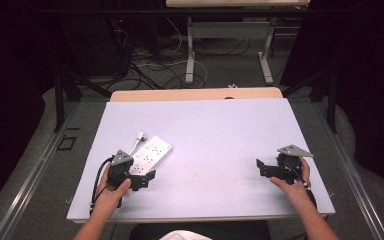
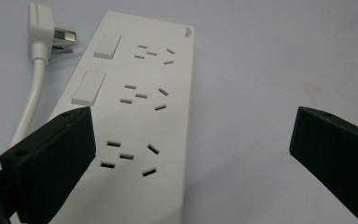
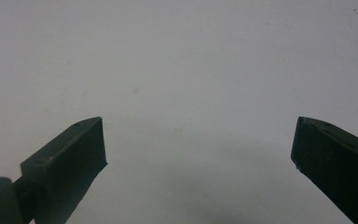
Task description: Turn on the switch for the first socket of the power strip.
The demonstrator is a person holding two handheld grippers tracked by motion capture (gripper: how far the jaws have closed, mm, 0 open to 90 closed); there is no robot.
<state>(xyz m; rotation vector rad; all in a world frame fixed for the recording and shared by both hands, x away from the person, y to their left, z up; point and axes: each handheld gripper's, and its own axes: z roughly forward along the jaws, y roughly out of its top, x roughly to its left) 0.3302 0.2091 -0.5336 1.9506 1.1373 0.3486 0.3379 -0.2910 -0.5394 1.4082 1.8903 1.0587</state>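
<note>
Power strip [image 1: 151, 153]: white, flat on the table [image 1: 220, 130], left of centre in the high view, running diagonally from lower left to upper right; in the left gripper view [image 2: 135, 107] it takes up the left half of the frame, with three socket groups and two rocker switches showing
Plug [image 2: 41, 25]: white, prongs bare, upper left of the left gripper view, lying on the table beside the strip's far end; its cord [image 2: 28, 105] runs down the left edge of that frame

Left gripper [image 1: 142, 179]: lower left of the high view, held in the left hand [image 1: 111, 189], at the strip's near end; jaws spread wide, one over the strip's near left edge, the other over bare table; nothing held
Right gripper [image 1: 261, 167]: lower right of the high view, in the right hand [image 1: 292, 182], well apart from the strip; jaws spread wide over bare table, nothing between them
</note>
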